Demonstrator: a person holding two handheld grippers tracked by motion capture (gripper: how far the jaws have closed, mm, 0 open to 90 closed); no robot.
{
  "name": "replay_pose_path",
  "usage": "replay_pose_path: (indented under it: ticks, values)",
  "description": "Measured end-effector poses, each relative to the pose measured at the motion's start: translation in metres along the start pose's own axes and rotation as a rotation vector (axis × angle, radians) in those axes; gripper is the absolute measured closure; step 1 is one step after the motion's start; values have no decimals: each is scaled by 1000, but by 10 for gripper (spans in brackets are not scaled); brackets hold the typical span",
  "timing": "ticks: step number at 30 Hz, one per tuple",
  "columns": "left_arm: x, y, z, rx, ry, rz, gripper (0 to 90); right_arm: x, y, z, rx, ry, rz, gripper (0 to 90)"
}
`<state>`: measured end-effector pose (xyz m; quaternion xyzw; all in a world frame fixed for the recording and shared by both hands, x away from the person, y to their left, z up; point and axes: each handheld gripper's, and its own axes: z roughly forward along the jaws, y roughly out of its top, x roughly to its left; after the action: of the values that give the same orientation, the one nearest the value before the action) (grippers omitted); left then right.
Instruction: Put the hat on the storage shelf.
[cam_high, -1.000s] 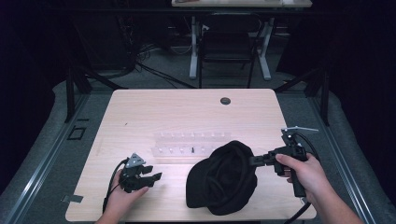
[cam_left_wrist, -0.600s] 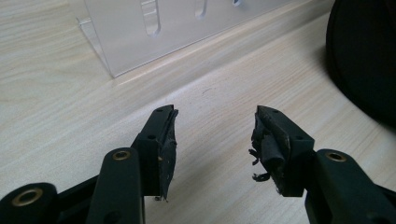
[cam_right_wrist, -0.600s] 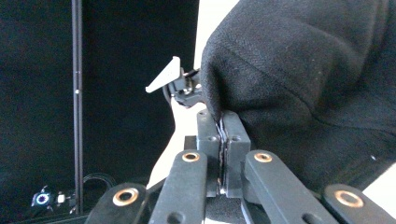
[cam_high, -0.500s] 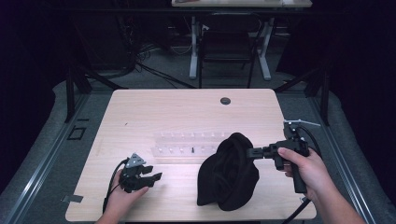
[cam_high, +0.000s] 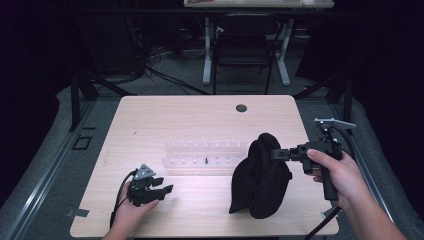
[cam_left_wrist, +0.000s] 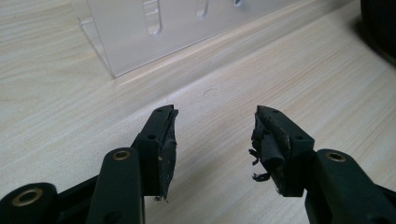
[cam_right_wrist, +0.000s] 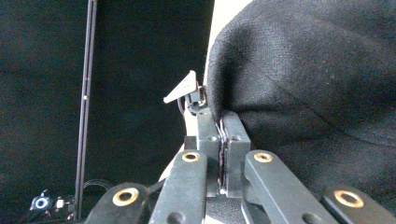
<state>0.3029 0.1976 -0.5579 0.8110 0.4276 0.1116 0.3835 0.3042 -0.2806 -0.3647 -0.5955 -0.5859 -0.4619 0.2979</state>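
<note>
A black knitted cloth (cam_high: 260, 175) hangs bunched from my right gripper (cam_high: 277, 154) over the table's front right, its lower end still on the wood. In the right gripper view the jaws are shut (cam_right_wrist: 223, 128) on an edge of the black cloth (cam_right_wrist: 308, 79). My left gripper (cam_high: 167, 190) rests low at the front left, held by a hand. Its jaws stand open (cam_left_wrist: 215, 135) with only bare wood between them. The right pad (cam_left_wrist: 266, 149) is frayed. A corner of the cloth (cam_left_wrist: 380, 23) shows at the top right of the left gripper view.
A clear plastic rack (cam_high: 205, 155) with slots lies across the middle of the wooden table (cam_high: 200, 115), just beyond the left gripper and beside the cloth. A dark round grommet (cam_high: 241, 107) sits near the far edge. Dark floor, cables and table legs lie beyond.
My right gripper has risen with the cloth, pulling it from a flat heap into an upright hanging bunch. The left gripper has stayed where it was.
</note>
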Motion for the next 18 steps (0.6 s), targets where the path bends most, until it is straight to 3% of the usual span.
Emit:
replay_pose_path:
  ticks: [8, 18]
  values:
    - [0, 0, 0, 0, 1, 1, 488, 9, 4, -12, -36, 19, -15, 888]
    - [0, 0, 0, -1, -2, 0, 488, 19, 11, -13, -52, 26, -30, 888]
